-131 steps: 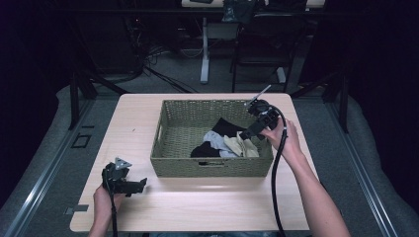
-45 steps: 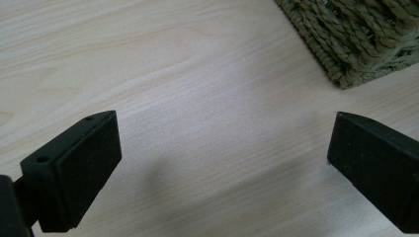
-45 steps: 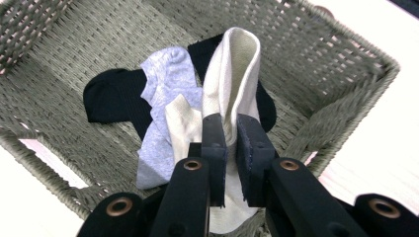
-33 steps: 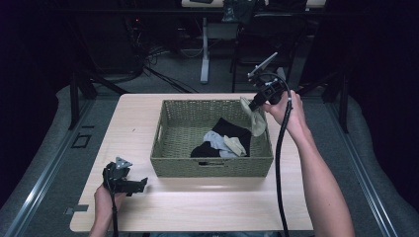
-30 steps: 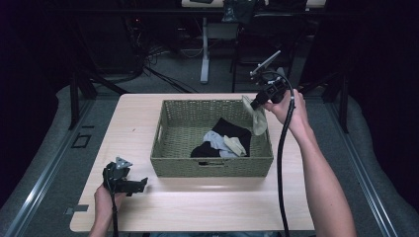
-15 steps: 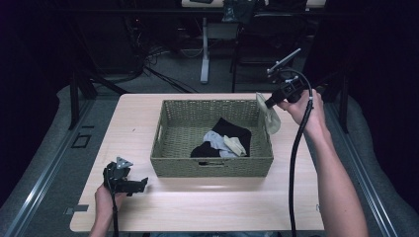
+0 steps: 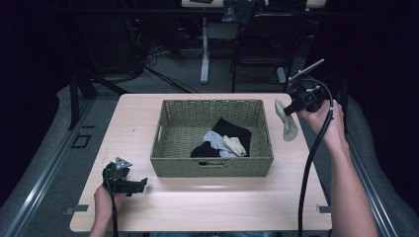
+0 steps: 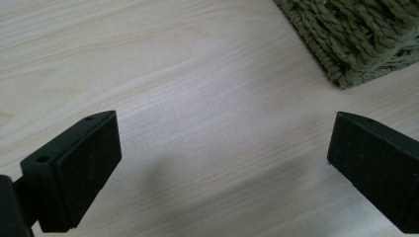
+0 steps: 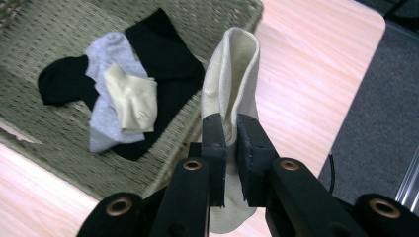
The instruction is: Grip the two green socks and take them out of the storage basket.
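A cream sock hangs in the air just right of the woven basket, above the table's right side. My right gripper is shut on the cream sock, its jaws pinching the fabric at the gripper tip. Inside the basket lie a black sock, a grey sock and a second cream sock. My left gripper rests low near the table's front left, open, with bare wood between its jaws.
The basket's corner lies just ahead and to the right of the left gripper. The light wooden table has free room in front of the basket and on the right. The right edge drops to grey floor.
My right gripper lifted the cream sock out of the basket and carried it up and rightward, past the basket's right rim. The left gripper stayed still.
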A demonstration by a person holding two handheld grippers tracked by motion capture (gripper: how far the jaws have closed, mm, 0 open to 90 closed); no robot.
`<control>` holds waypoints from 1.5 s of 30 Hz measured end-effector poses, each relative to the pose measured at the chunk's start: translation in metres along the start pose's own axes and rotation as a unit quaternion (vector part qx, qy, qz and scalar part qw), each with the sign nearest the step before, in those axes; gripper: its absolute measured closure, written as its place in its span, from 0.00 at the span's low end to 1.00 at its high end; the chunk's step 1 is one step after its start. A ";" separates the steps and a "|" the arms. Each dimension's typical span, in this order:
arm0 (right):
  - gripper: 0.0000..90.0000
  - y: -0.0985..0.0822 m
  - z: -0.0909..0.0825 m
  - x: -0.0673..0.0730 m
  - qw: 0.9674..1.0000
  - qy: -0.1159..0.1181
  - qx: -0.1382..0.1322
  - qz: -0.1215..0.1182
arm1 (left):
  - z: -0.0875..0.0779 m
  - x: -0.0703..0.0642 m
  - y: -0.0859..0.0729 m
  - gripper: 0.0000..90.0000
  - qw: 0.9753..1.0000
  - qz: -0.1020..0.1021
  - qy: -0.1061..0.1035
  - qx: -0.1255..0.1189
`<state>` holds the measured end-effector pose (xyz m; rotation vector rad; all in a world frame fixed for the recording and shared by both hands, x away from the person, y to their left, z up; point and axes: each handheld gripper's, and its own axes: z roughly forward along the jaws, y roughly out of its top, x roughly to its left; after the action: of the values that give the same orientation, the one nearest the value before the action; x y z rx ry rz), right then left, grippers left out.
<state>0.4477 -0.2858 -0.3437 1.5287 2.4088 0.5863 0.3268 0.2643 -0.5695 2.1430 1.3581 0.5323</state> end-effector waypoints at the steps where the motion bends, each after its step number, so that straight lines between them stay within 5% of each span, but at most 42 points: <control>1: 0.92 0.000 0.000 0.000 1.000 0.000 0.000 0.000 | 0.000 0.000 0.000 0.00 1.000 0.000 0.000 0.000; 7: 0.92 -0.017 0.012 -0.010 1.000 -0.010 0.009 0.013 | 0.000 0.000 0.000 0.00 1.000 0.000 0.000 -0.001; 21: 0.92 -0.062 0.066 -0.024 0.999 0.011 0.017 0.050 | 0.001 -0.001 0.000 0.00 1.000 0.000 0.000 0.003; 39: 0.91 -0.086 0.139 -0.022 0.996 0.015 0.064 0.063 | 0.001 -0.001 0.001 0.00 1.000 0.003 0.001 0.003; 43: 0.83 -0.086 0.142 -0.024 0.996 0.013 0.072 0.058 | 0.001 -0.001 0.001 0.00 1.000 0.004 0.000 0.004; 44: 0.69 -0.085 0.138 -0.025 0.996 0.017 0.063 0.061 | 0.001 0.000 0.000 0.00 1.000 0.003 0.000 0.003; 45: 0.67 -0.085 0.136 -0.025 0.996 0.018 0.060 0.062 | 0.001 0.000 0.000 0.00 1.000 0.003 -0.001 0.004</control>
<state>0.4432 -0.3120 -0.5037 1.7397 2.4285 0.5047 0.3275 0.2635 -0.5700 2.1536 1.3552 0.5282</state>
